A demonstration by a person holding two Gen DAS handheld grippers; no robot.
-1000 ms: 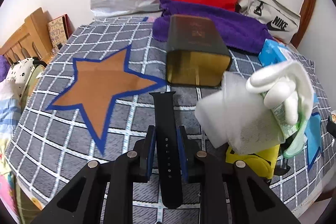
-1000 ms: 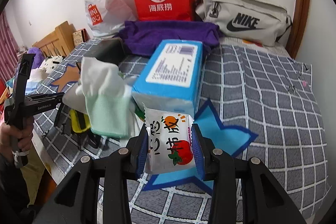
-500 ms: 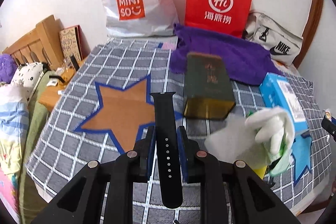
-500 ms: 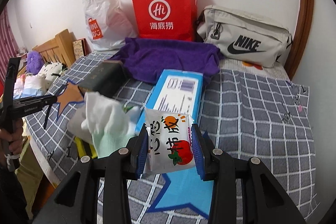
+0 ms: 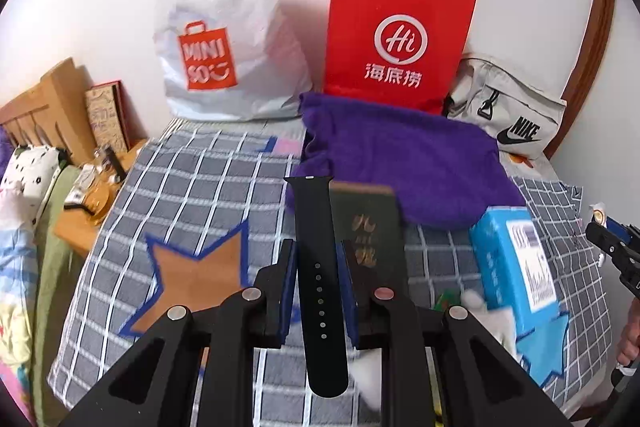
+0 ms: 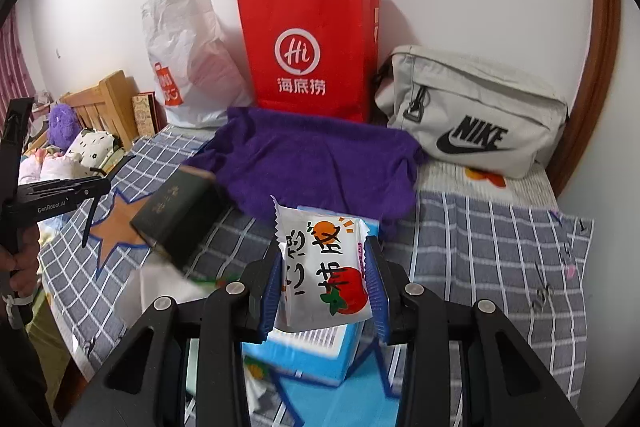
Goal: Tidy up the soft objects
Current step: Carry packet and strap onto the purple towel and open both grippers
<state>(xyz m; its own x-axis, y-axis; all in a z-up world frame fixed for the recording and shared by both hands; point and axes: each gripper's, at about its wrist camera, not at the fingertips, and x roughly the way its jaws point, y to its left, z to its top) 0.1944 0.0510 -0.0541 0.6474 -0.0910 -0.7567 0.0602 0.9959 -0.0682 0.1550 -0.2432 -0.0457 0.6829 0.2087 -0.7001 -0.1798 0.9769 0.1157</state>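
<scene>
My left gripper (image 5: 318, 259) is shut on a black watch strap (image 5: 320, 267) and holds it above the checked bed cover (image 5: 192, 179). My right gripper (image 6: 324, 279) is shut on a white snack packet (image 6: 324, 267) with orange and red fruit print, held above a blue tissue box (image 6: 304, 351). A purple towel (image 5: 404, 163) lies at the back, also in the right wrist view (image 6: 312, 159). A white and green cloth (image 5: 476, 311) lies low beside the blue box (image 5: 516, 259).
A dark green box (image 5: 372, 231) stands mid-bed. A brown star patch (image 5: 196, 267) is at left, a blue star patch (image 5: 548, 347) at right. A Miniso bag (image 5: 224, 27), red paper bag (image 5: 396, 35) and Nike pouch (image 6: 472, 111) line the wall.
Both grippers have risen and pulled back from the bed, each still holding its item. The white and green cloth now sits lower and farther from the left camera.
</scene>
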